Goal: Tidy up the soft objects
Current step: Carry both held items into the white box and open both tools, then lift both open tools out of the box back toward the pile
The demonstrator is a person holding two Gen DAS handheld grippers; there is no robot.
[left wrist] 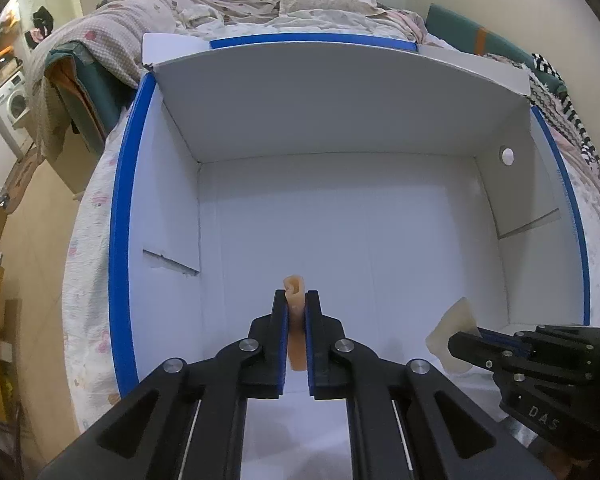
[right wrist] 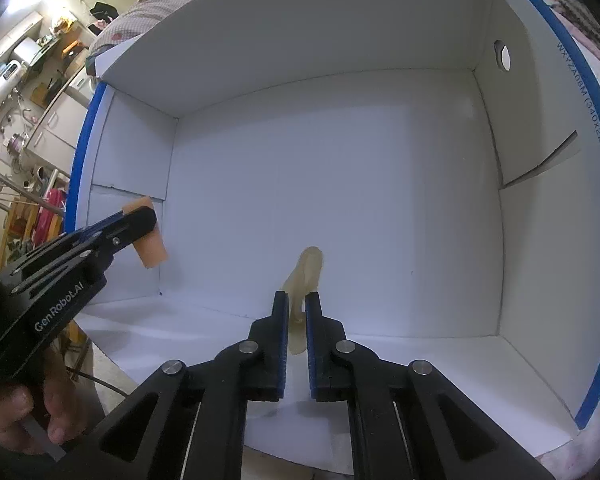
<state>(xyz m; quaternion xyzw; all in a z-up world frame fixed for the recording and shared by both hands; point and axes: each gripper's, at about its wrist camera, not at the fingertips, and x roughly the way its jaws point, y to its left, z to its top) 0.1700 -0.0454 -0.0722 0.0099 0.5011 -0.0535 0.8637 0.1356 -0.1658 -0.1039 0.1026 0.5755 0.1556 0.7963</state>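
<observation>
The left tool (left wrist: pixel 296 308) clamps one orange rubbery strip (left wrist: pixel 294 292). The right tool (right wrist: pixel 297 308) clamps one pale, translucent floppy piece (right wrist: pixel 309 268). Ahead of both lies a smooth white cardboard box (left wrist: pixel 340 120), blue-edged.

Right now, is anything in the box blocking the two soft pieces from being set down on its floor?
Nothing visible: the box floor lies bare beneath the orange piece and the pale piece.

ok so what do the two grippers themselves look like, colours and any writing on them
Both are matte black plastic with silver pivot bolts and blue pads lining the fingers. The left gripper carries white "GenRobot.AI" lettering on its side; the right gripper shows raised "DAS" letters on its body. A bare hand squeezes the left one's handle, with a thin dark cable beside it.
</observation>
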